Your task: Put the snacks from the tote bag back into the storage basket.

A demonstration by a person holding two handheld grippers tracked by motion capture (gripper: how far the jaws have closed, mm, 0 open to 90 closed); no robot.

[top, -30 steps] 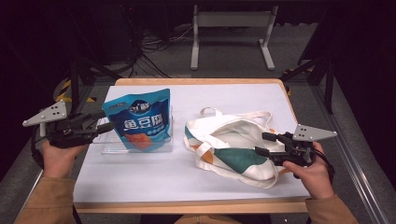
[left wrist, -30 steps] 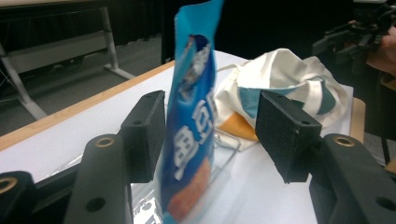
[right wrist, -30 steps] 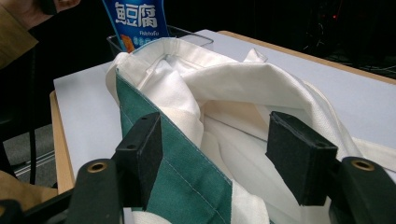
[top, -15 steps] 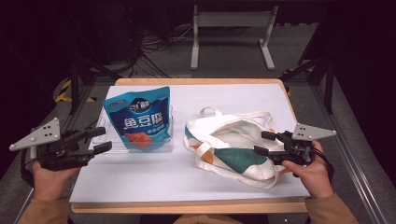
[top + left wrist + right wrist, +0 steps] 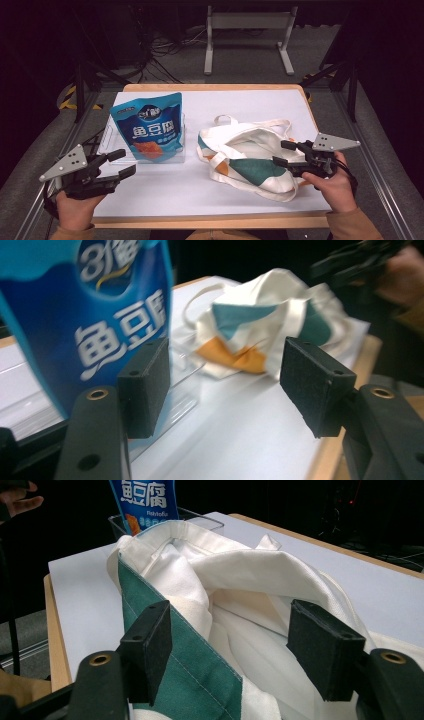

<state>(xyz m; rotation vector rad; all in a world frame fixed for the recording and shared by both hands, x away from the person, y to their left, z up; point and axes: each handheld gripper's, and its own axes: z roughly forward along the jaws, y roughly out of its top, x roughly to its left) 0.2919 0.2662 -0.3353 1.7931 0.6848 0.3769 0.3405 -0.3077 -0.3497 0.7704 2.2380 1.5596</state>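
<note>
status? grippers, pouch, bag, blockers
Left gripper open, just widened, nothing between fingers. Right gripper open at tote bag rim. Blue pouch upright in clear tray. No blockers seen.

A snack pouch (image 5: 148, 127) is stood upright in a clear tray (image 5: 107, 140) at the table's (image 5: 250, 105) left, with a cloth bag (image 5: 250, 155) laid to its right.

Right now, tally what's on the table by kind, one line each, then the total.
Blue snack pouch: 1
Clear plastic tray holding the pouch: 1
Canvas tote bag: 1
Total: 3
</note>
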